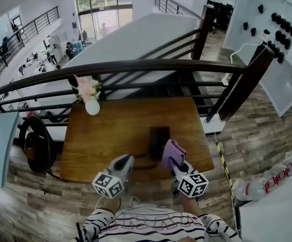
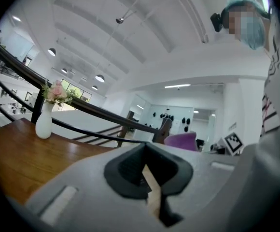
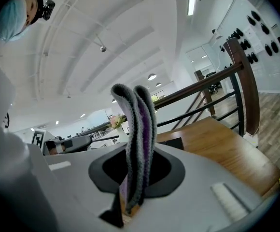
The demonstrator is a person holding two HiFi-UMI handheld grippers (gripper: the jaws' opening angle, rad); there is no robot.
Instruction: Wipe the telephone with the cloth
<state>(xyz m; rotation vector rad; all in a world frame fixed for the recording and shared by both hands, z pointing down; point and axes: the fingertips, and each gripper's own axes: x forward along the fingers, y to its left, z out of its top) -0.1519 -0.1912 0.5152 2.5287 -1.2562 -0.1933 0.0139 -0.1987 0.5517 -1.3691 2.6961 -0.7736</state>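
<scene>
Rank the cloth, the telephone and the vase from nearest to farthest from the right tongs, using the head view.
1. Cloth: clamped in the right tongs themselves.
2. Telephone: just to the left of the tongs, slightly ahead.
3. Vase: farthest, at the back left.

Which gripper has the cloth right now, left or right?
The right gripper: its jaws are clamped on the folded purple cloth, which sticks up out of them. The left gripper has nothing between its jaws.
</scene>
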